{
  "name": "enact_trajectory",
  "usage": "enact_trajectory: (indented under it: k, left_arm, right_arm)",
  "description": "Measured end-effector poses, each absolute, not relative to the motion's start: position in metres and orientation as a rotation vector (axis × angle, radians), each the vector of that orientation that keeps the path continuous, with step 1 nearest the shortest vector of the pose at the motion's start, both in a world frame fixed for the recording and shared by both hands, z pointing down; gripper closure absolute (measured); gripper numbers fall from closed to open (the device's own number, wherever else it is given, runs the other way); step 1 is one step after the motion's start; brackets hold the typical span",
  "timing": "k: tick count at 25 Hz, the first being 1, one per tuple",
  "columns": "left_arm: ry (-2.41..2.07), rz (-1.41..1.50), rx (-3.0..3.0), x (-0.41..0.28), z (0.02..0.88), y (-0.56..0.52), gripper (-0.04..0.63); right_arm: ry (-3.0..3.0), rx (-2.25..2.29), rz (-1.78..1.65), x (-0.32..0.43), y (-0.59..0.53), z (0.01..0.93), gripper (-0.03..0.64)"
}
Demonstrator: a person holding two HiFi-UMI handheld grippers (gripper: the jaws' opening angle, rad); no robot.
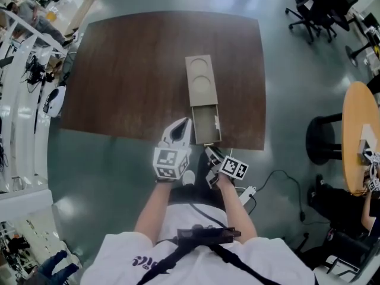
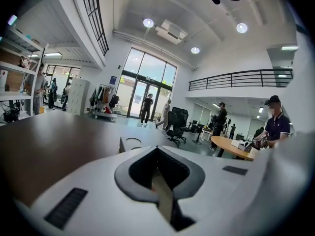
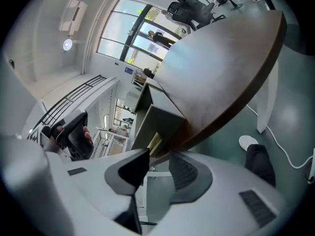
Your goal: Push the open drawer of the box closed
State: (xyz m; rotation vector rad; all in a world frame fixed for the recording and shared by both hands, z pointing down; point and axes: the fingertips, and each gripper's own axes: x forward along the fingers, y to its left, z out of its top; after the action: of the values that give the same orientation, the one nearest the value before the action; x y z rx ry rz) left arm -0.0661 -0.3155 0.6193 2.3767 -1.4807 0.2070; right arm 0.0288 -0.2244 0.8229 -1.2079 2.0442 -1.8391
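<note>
A tan box (image 1: 200,79) with two round marks on its lid lies on the dark brown table (image 1: 130,70). Its drawer (image 1: 206,125) is pulled out toward me and overhangs the table's near edge. My left gripper (image 1: 184,124) hovers just left of the drawer, its white jaws meeting at the tip with nothing held. In the left gripper view the left gripper (image 2: 156,149) points over the table (image 2: 49,141) at the box (image 2: 130,143). My right gripper (image 1: 211,154) is below the drawer's front. In the right gripper view the right gripper (image 3: 157,156) is open, and the drawer (image 3: 158,122) is just ahead.
Black office chairs (image 1: 316,6) stand at the far right. A round wooden table (image 1: 360,129) and a black stool (image 1: 323,139) are on the right. White shelving (image 1: 18,100) lines the left side. A cable and power strip (image 1: 249,192) lie on the floor by my feet.
</note>
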Motion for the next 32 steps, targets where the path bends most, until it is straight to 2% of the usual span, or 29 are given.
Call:
enact_trajectory:
  k: [11,16,32]
  left_arm:
    - [-1.493,0.221,2.36,-0.074,0.619,-0.308,0.584]
    - [-1.492,0.208,2.373,-0.068,0.613,-0.308,0.584]
    - [-1.502,0.168,2.351,-0.075,0.61,-0.318,0.584]
  right_arm:
    - [1.878,-1.126,-1.838,0.019,-0.234,0.816,0.489]
    - [1.858,-1.121,-1.853,0.019,-0.233,0.815,0.549]
    - [1.829,-1.114,-1.856,0.015,-0.246,0.804,0.558]
